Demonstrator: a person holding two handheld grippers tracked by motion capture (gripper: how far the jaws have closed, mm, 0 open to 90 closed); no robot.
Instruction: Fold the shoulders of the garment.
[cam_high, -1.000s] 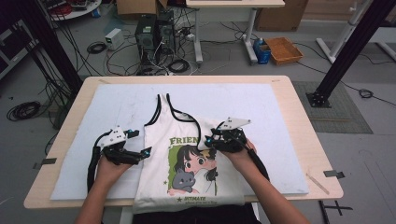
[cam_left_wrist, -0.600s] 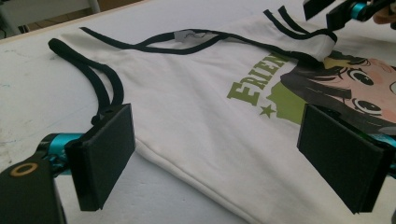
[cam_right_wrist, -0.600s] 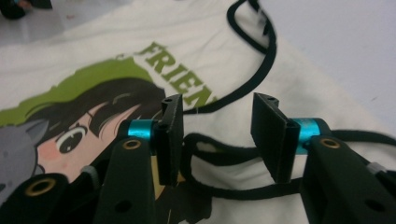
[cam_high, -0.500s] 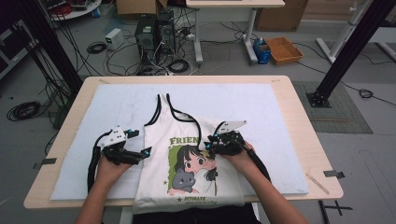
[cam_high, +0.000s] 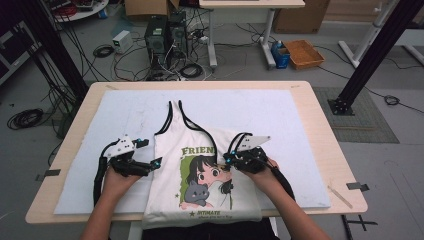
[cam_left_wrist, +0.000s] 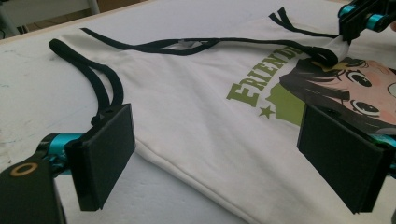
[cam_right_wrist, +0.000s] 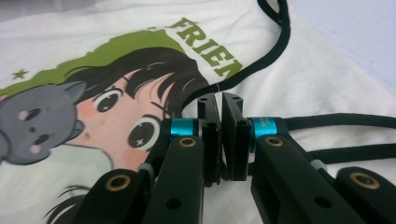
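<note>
With your right tool (cam_high: 231, 159) just pinched shut on the black-trimmed armhole edge of the white printed tank top (cam_high: 200, 180) lying flat near you on the worktop (cam_high: 320, 125), close your open left tool (cam_high: 156, 163) on the left side seam before lifting, so the fabric folds evenly.

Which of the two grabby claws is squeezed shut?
The right gripper: its black jaws have just been closing onto the tank top's fabric. The left gripper has its jaws wide apart.
</note>
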